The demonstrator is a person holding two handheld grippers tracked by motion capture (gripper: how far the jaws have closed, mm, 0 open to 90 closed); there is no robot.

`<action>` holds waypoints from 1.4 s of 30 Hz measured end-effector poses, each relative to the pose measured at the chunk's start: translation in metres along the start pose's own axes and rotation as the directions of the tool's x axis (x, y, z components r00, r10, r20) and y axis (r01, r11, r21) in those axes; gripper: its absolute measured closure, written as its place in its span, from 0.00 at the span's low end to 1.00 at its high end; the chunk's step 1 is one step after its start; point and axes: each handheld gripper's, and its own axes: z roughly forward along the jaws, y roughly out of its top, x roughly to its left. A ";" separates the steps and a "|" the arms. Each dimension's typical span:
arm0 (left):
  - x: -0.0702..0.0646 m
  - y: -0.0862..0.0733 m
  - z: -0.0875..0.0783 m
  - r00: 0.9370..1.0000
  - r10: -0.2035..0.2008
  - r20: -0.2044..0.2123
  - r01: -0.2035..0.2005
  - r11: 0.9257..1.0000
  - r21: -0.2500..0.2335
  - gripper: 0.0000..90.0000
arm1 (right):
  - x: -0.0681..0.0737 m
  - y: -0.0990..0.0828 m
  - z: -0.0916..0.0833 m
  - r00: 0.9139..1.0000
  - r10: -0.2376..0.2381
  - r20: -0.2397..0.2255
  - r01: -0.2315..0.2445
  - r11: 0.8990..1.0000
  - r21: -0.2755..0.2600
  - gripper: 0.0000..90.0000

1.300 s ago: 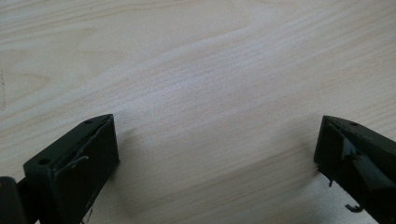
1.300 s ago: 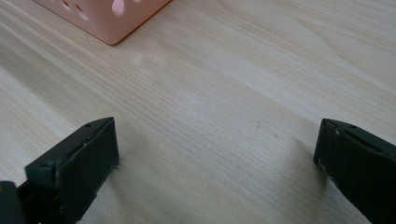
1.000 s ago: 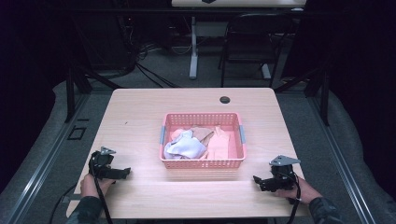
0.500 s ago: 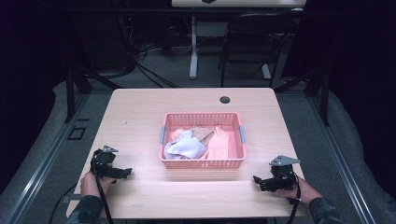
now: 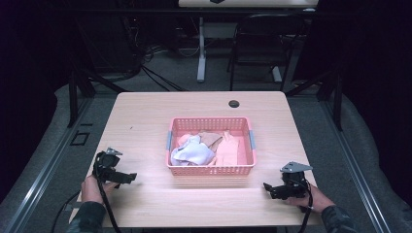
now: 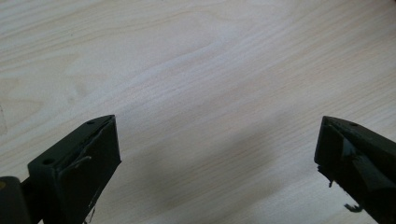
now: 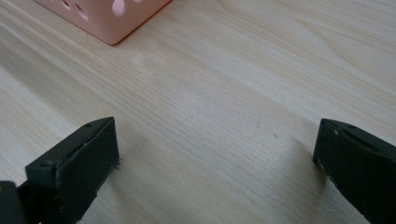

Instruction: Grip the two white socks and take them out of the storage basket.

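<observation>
The left gripper (image 5: 127, 177), lower left of the high view, and the right gripper (image 5: 268, 187), lower right, both gape wide with nothing between their jaws. Between them, mid-frame, a pink basket (image 5: 210, 170) with perforated walls holds crumpled white, pink and tan cloths (image 5: 193, 151). Bare wooden table (image 5: 145, 116) surrounds it. Both hands rest low near the front edge.
</observation>
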 end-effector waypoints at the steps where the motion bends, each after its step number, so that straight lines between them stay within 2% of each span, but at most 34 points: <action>1: 0.000 0.001 -0.001 1.000 0.003 0.000 -0.003 1.000 -0.001 0.00 | 0.000 0.000 0.000 1.000 -0.001 0.003 0.001 1.000 0.002 0.00; 6: -0.003 0.007 -0.007 1.000 0.010 0.019 -0.010 1.000 0.000 0.00 | 0.000 0.000 0.000 1.000 0.000 0.000 0.000 1.000 0.000 0.00; 13: -0.010 0.021 -0.021 0.999 0.037 0.034 -0.036 0.999 -0.022 0.00 | 0.000 0.000 0.000 1.000 0.002 0.002 -0.002 1.000 -0.002 0.00; 14: -0.013 0.029 -0.026 0.997 0.059 0.043 -0.058 0.998 -0.021 0.00 | 0.000 0.000 0.000 1.000 0.002 0.002 -0.002 1.000 -0.001 0.00; 21: -0.014 0.041 -0.034 0.995 0.066 0.069 -0.064 0.998 -0.021 0.00 | 0.000 0.000 0.000 1.000 0.000 0.001 0.000 1.000 0.000 0.00; 25: -0.015 0.050 -0.040 0.992 0.086 0.094 -0.084 0.996 -0.033 0.00 | 0.000 0.000 0.000 1.000 0.001 0.000 -0.001 1.000 0.000 0.00; 31: -0.020 0.063 -0.047 0.988 0.112 0.108 -0.109 0.993 -0.032 0.00 | 0.000 0.000 0.000 1.000 -0.001 0.003 0.001 1.000 0.002 0.00; 42: -0.037 0.097 -0.063 0.976 0.177 0.130 -0.173 0.984 -0.037 0.00 | 0.000 0.000 0.000 1.000 -0.001 0.003 0.001 1.000 0.003 0.00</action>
